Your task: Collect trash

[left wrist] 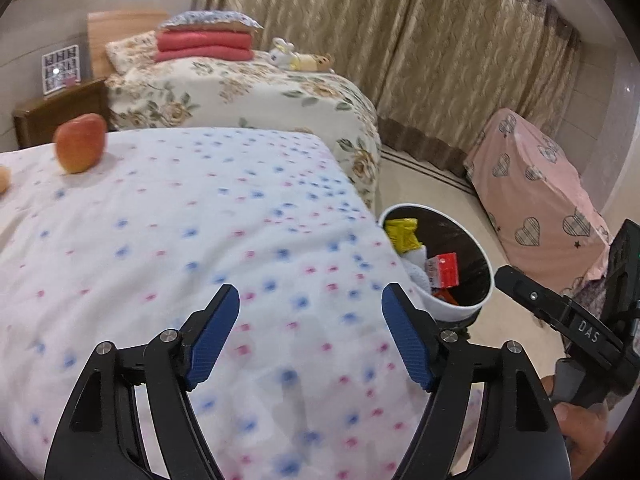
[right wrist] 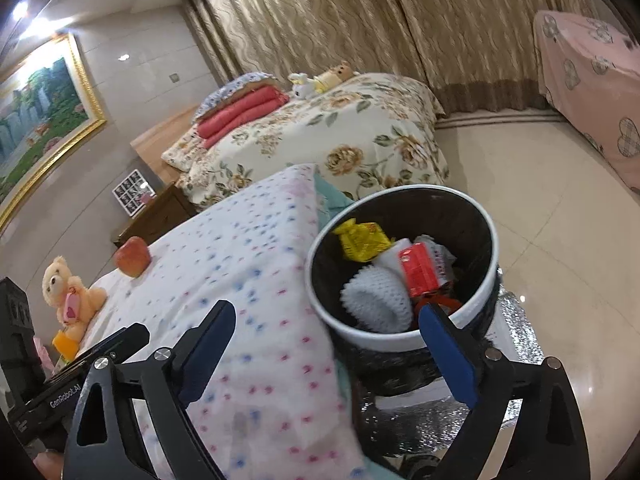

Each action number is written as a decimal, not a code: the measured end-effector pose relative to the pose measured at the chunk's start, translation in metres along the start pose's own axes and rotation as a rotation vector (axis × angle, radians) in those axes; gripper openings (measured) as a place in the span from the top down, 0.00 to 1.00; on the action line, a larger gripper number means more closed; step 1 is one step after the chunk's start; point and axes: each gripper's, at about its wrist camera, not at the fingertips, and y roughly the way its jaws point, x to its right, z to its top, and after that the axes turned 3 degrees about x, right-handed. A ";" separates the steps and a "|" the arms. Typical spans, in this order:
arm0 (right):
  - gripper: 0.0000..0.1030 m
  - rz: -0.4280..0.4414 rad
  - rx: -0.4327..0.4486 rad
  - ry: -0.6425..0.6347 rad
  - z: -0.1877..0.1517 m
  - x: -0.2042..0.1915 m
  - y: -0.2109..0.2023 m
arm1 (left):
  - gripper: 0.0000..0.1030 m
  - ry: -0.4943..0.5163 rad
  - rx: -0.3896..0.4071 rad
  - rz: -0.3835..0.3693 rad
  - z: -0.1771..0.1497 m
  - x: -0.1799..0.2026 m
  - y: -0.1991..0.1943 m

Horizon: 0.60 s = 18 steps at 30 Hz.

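A white-rimmed trash bin point(left wrist: 444, 310) point(right wrist: 394, 344) with a black liner stands on the floor against the bed's corner. Inside lie a yellow wrapper point(left wrist: 404, 232) point(right wrist: 362, 242), a red packet point(left wrist: 444, 268) point(right wrist: 418, 270) and a white foam net point(right wrist: 376, 300). My left gripper point(left wrist: 310, 292) hangs open over the dotted bedspread point(left wrist: 180, 248), left of the bin, with nothing between its blue pads. My right gripper point(right wrist: 326, 308) is open and empty too, straddling the bin's near rim and the bed edge. Its black body shows at the right of the left wrist view.
An apple point(left wrist: 80, 142) point(right wrist: 132, 256) and a teddy bear point(right wrist: 68, 296) sit on the dotted bed. Behind are a floral bed point(left wrist: 248, 92), a wooden nightstand point(left wrist: 60, 112), curtains and pink-covered furniture point(left wrist: 536, 184). Tiled floor point(right wrist: 540, 220) spreads right of the bin.
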 end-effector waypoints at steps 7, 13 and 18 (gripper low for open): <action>0.06 0.012 0.066 -0.105 -0.013 -0.033 -0.009 | 0.18 -0.016 0.087 0.064 -0.011 -0.020 -0.026; 0.00 -0.008 0.195 -0.226 -0.007 -0.060 -0.028 | 0.04 0.008 0.259 0.169 -0.013 -0.029 -0.060; 0.00 0.004 0.280 -0.286 -0.015 -0.074 -0.033 | 0.00 0.032 0.347 0.250 -0.024 -0.037 -0.069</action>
